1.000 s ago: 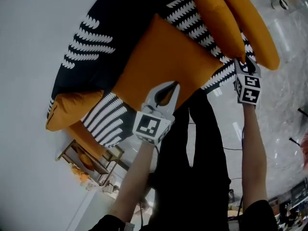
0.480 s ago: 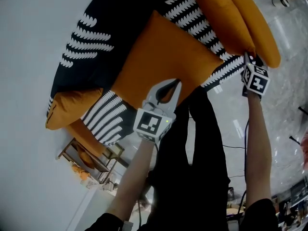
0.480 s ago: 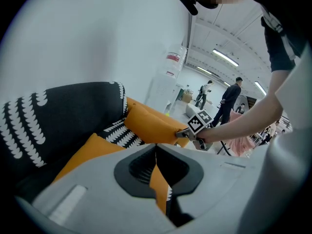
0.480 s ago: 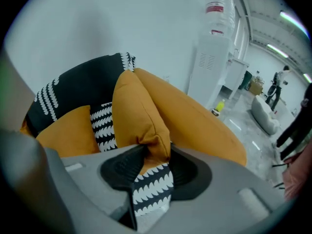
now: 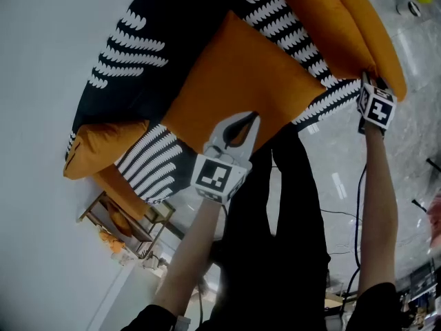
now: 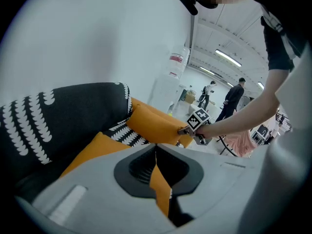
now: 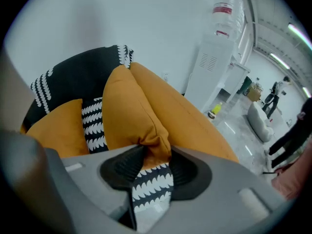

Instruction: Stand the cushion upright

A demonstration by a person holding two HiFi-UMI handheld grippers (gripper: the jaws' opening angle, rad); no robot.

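The left tongs (image 6: 156,155) are closed completely on a thin fold of orange fabric. This fold is the front edge of the flat cushion (image 5: 241,74), a large and almost square orange cushion that lies on the seat of the sofa (image 5: 172,26). Its far corner reaches the black backrest (image 5: 138,81) with the white pattern.

The right tongs (image 7: 155,155) stand at a narrow opening. They pinch the gathered corner of the end cushion (image 7: 129,106), a second orange cushion at the right end of the sofa, where it lies close against another orange pad.

Both tongs hold a cushion, so it is not certain which one the task means. I judge it is the flat cushion, because it is the one that clearly lies down.

For the coming move, one relation matters. From the left tongs, the whole body of the flat cushion extends away, toward the backrest. The held edge is the near edge, and the opposite edge is already at the foot of the backrest (this far edge can serve as the hinge). To stand the cushion up, I think the near edge must rise and travel toward the backrest.

The left hand is the nearer one, since it is already on this cushion. The right hand is well apart from it, at the end of the sofa, and it must release its corner before it can help.
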